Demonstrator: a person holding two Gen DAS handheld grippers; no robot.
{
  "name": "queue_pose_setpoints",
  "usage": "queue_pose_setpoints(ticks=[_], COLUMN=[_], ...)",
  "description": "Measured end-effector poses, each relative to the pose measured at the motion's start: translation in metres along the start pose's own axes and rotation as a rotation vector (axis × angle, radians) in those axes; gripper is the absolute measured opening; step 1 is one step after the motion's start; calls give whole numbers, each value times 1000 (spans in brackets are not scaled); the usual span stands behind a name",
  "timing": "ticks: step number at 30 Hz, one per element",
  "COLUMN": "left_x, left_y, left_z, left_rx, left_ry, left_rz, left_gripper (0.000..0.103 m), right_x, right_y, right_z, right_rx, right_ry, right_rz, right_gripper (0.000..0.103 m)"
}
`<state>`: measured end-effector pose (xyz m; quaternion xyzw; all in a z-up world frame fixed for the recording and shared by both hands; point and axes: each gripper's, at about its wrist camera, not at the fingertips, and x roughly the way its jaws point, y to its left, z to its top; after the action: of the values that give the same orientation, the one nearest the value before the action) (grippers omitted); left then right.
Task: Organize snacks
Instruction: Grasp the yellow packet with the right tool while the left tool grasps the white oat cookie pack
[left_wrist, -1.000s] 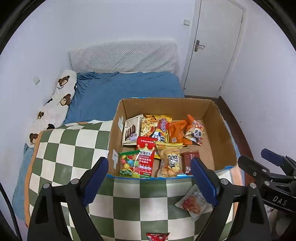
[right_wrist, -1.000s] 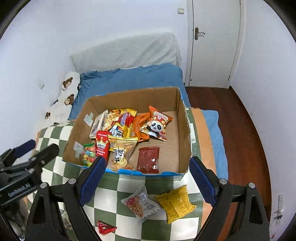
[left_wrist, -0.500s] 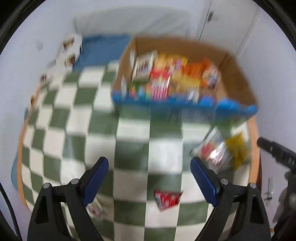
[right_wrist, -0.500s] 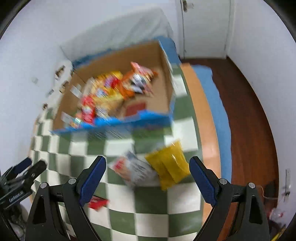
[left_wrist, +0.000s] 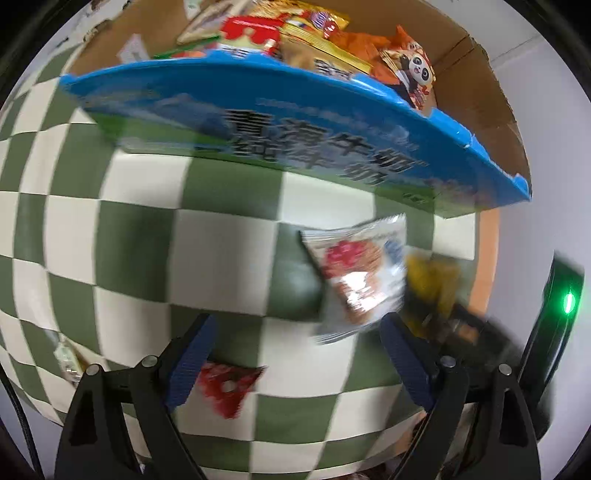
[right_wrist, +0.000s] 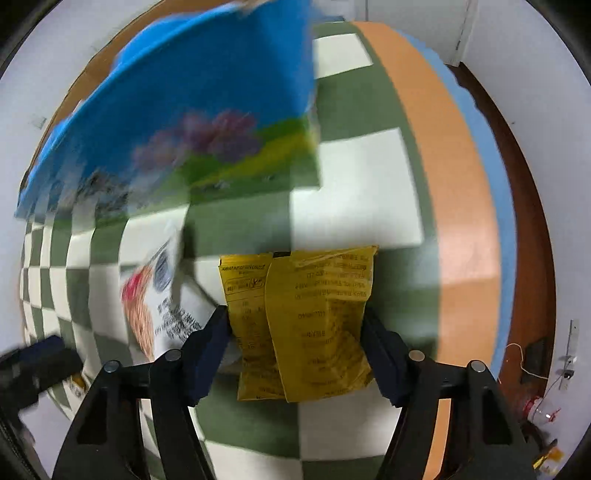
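the left claw (left_wrist: 295, 354) hangs low over the checked cloth (left_wrist: 140, 243), its blue pads spread wide with nothing between them. a small red packet (left_wrist: 227, 382) lies on the cloth just inside the left pad (left_wrist: 190, 360). a white bag (left_wrist: 360, 275) with a red and orange print lies ahead of the right pad, and a yellow bag (left_wrist: 432, 280) shows blurred just beyond it. a small pale wrapper (left_wrist: 66, 360) lies near the cloth's left edge. behind these stands the box (left_wrist: 295, 122), its near wall blue with dark lettering, and it is full of snacks, among them a panda bag (left_wrist: 415, 75) at the right end.

the right claw (right_wrist: 295, 350) is down at the yellow bag (right_wrist: 306, 325), with a pad on each side of it. the pads look to be touching the bag's edges, though i cannot tell whether they are pressing it or only bracketing it; the bag lies flat on the cloth (right_wrist: 362, 184), back face up with its printed text showing. the white bag (right_wrist: 159, 299) lies just to its left, partly blurred. the box (right_wrist: 184, 122) rises behind both, its blue wall showing a smeared green and purple picture. the cloth's orange border (right_wrist: 454, 184) runs along the right, then a blue sheet (right_wrist: 491, 155) and the wood floor (right_wrist: 528, 229).
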<state>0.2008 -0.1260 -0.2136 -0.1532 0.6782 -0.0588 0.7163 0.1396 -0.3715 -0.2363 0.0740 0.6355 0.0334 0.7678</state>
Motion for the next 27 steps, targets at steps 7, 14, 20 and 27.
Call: queue_pose_setpoints(ticks=[7, 14, 20, 27], left_x=[35, 67, 64, 69], left_y=[-40, -60, -54, -30], left_z=[22, 23, -11, -64], left_rx=[48, 124, 204, 213], left_ry=[65, 57, 53, 105], left_rz=[17, 82, 126, 140], left_gripper=[90, 62, 61, 61], right_x=[-3, -9, -7, -5], right_y=[-23, -48, -48, -33], right_z=[-38, -52, -64, -99], right_rx=[103, 158, 131, 87], right_ry=[16, 15, 26, 73], right_rz=[64, 63, 48, 65], right_gripper=[71, 71, 71, 71])
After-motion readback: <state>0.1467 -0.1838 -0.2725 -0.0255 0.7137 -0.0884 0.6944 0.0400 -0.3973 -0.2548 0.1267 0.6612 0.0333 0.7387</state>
